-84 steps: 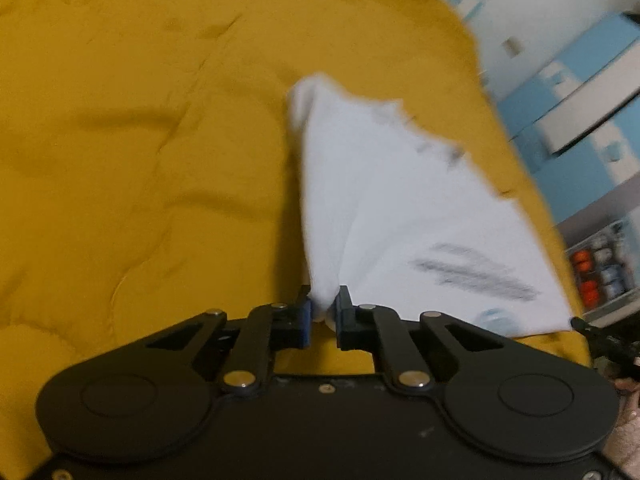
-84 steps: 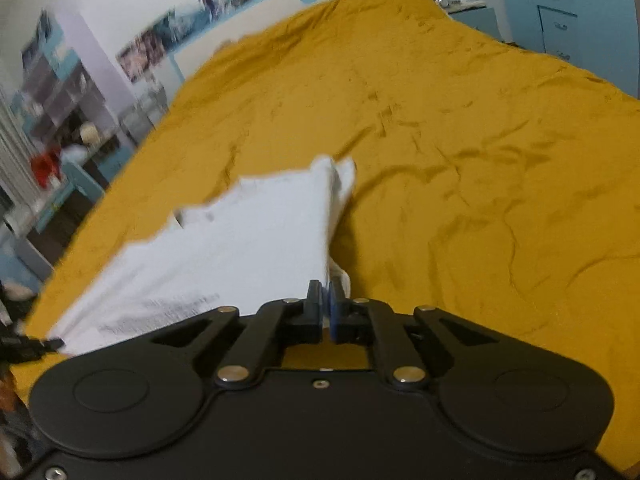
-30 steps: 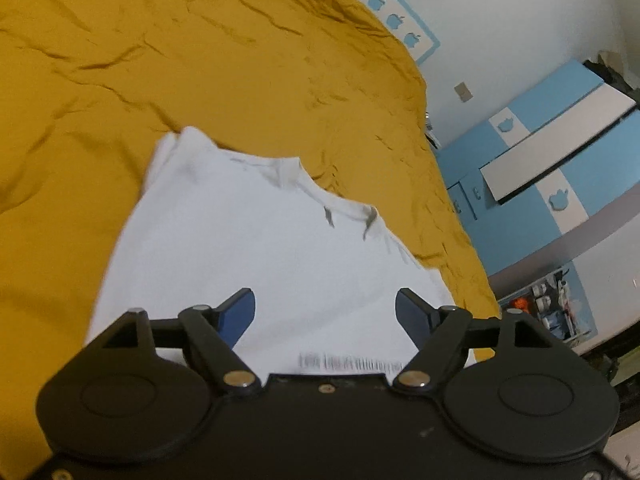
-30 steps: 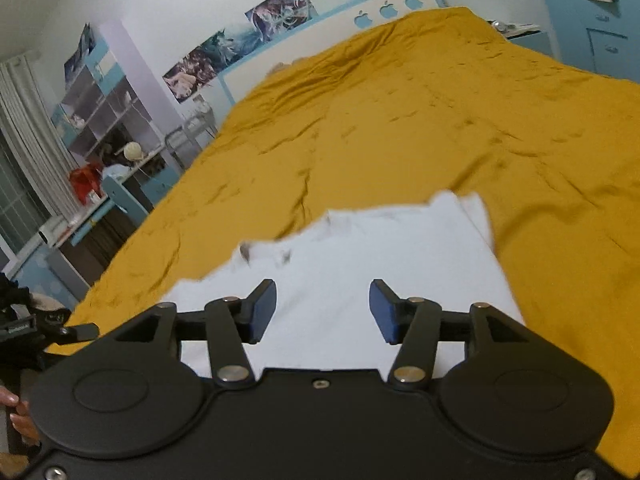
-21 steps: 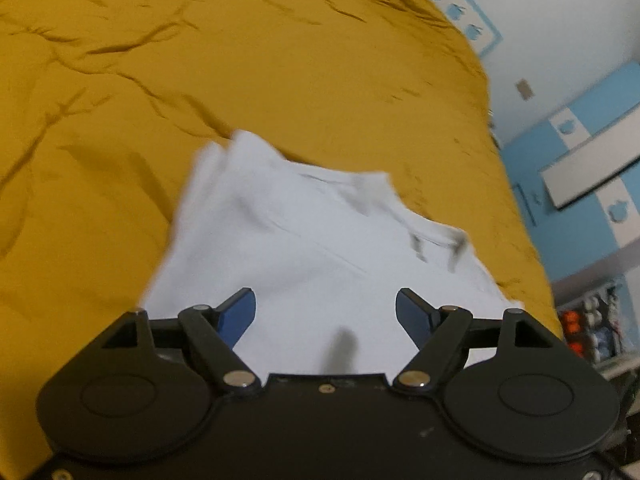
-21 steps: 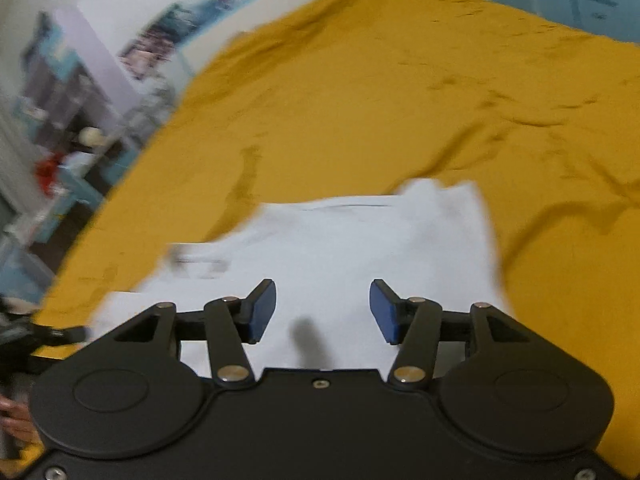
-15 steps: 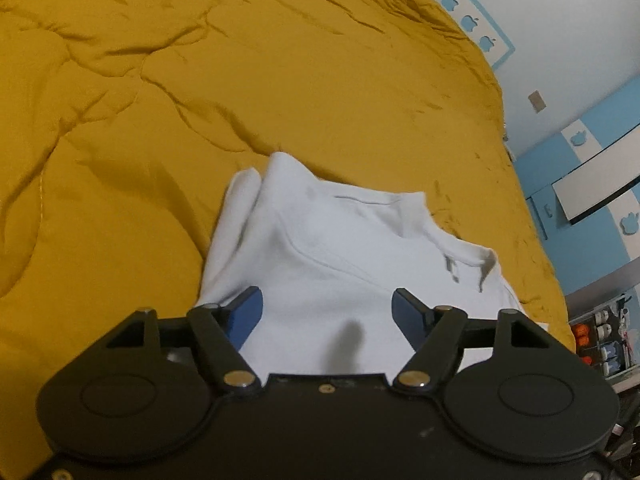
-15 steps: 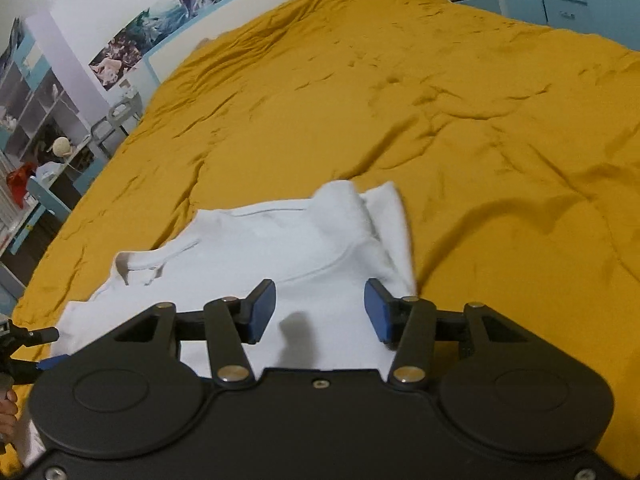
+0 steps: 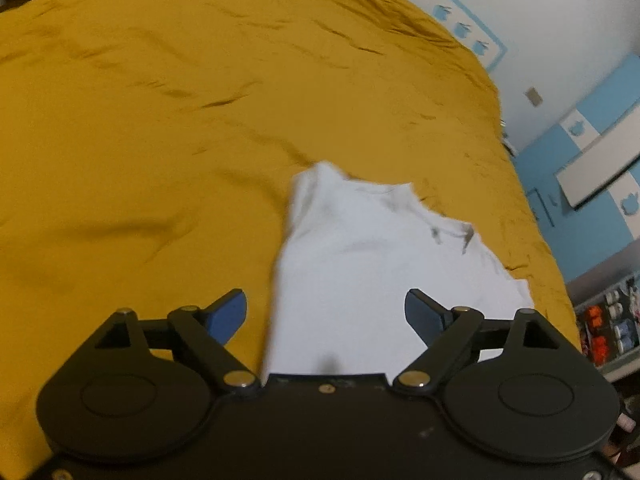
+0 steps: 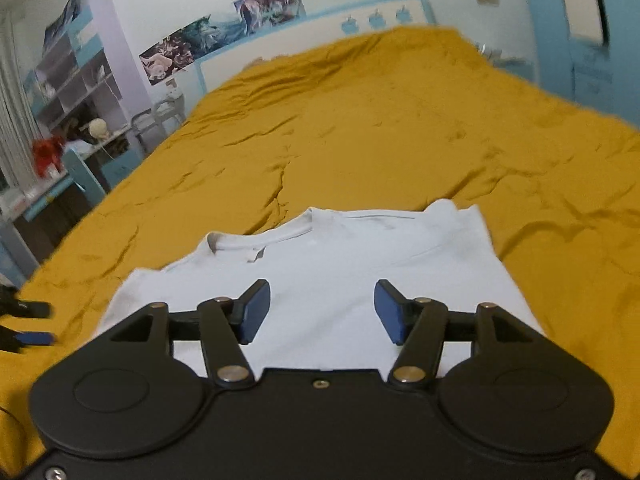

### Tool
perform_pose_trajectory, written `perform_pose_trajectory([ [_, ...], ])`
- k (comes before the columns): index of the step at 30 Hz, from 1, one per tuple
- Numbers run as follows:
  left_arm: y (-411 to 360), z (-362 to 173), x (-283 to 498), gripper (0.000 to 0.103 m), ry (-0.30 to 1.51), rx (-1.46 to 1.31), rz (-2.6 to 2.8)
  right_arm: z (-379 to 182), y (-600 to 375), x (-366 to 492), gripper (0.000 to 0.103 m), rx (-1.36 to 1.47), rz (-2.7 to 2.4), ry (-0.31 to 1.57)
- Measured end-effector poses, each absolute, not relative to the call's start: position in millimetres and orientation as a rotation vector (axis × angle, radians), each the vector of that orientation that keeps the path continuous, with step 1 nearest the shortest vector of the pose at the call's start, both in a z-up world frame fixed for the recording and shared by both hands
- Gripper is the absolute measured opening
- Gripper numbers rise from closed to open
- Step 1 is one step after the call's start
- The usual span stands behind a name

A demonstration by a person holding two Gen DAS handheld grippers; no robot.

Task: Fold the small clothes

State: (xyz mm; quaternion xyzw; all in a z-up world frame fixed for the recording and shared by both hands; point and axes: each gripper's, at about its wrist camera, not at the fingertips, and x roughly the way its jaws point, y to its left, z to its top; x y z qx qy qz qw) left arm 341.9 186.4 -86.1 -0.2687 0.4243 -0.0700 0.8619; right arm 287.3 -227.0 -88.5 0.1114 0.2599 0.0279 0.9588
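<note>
— So, what do you get from your left wrist view?

— Your left tongs (image 9: pixel 326 314) are spread wide with nothing between them. The white shirt (image 9: pixel 376 272) lies flat on the mustard bedspread (image 9: pixel 160 120), its near edge running under the tongs. One blue pad (image 9: pixel 228 314) sits over bare bedspread just beside the shirt's side edge; the other is over the cloth. The picture is blurred, so the collar (image 9: pixel 448 232) shows only as a grey smudge at the far end.

— And your right wrist view?

— Your right tongs (image 10: pixel 322 312) are also wide apart and hold nothing; both pads hang over the shirt's body (image 10: pixel 340 280). You can see the neckline (image 10: pixel 256 240) clearly, pointing away from you, and a folded sleeve (image 10: pixel 460 216) at the far right corner. Your left tongs' tips (image 10: pixel 28 322) poke in at the left edge, near the shirt's other side. Shelves (image 10: pixel 76 80) and posters (image 10: pixel 224 36) stand past the bed.
</note>
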Motion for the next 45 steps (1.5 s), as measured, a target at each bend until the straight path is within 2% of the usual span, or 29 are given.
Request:
perform_pose_trajectory([
  [5,206.9,-115.8,294.8,0.09,0.988,-0.695,-0.162,-94.3,-229.6,235.2,0.066,0.162,-0.113,0.518],
  [8,203.8,-120.9,281.1,0.09,0.938,-0.712,-0.188,-103.3,-245.8,223.4,0.066,0.195,-0.128,0.561],
  [12,197.6,-129.7,285.9,0.09,0.926,-0.836,-0.236,-108.7,-255.5,211.0,0.066,0.188,-0.213,0.583],
  [17,185.5,-141.6,300.0,0.091,0.928,-0.861,-0.187,-111.9,-259.3,199.2,0.066,0.242,-0.273,0.593],
  [20,183.3,-146.2,306.2,0.097,0.911,-0.889,-0.183,-114.8,-258.1,195.9,0.066,0.247,-0.292,0.596],
  [23,177.0,-148.1,312.8,0.097,0.896,-0.882,-0.165,-118.9,-256.9,193.6,0.066,0.273,-0.292,0.607],
  [24,175.2,-147.4,313.8,0.095,0.887,-0.879,-0.163,-119.9,-257.3,193.5,0.066,0.281,-0.288,0.611],
  [26,172.5,-146.8,315.0,0.061,0.871,-0.877,-0.157,-121.4,-257.2,193.0,0.067,0.291,-0.283,0.615],
  [27,173.0,-149.2,315.8,0.034,0.876,-0.892,-0.144,-121.7,-257.5,192.7,0.067,0.294,-0.281,0.617],
  [28,173.7,-152.4,317.6,0.026,0.884,-0.91,-0.125,-122.1,-258.2,192.4,0.068,0.297,-0.28,0.618],
  [29,176.1,-155.4,318.0,0.025,0.883,-0.936,-0.12,-122.5,-259.3,192.2,0.068,0.303,-0.28,0.619],
  [31,180.5,-156.7,317.5,0.016,0.867,-0.98,-0.128,-123.1,-261.4,191.7,0.068,0.317,-0.277,0.622],
  [34,180.1,-147.8,315.6,0.011,0.838,-0.985,-0.14,-123.0,-266.0,190.2,0.069,0.339,-0.278,0.622],
  [40,162.7,-109.4,323.4,0.007,0.764,-0.968,-0.178,-122.0,-280.0,189.6,0.069,0.385,-0.273,0.615],
  [45,113.6,-73.8,339.1,0.007,0.727,-0.95,-0.312,-119.6,-299.9,185.0,0.069,0.429,-0.29,0.599],
])
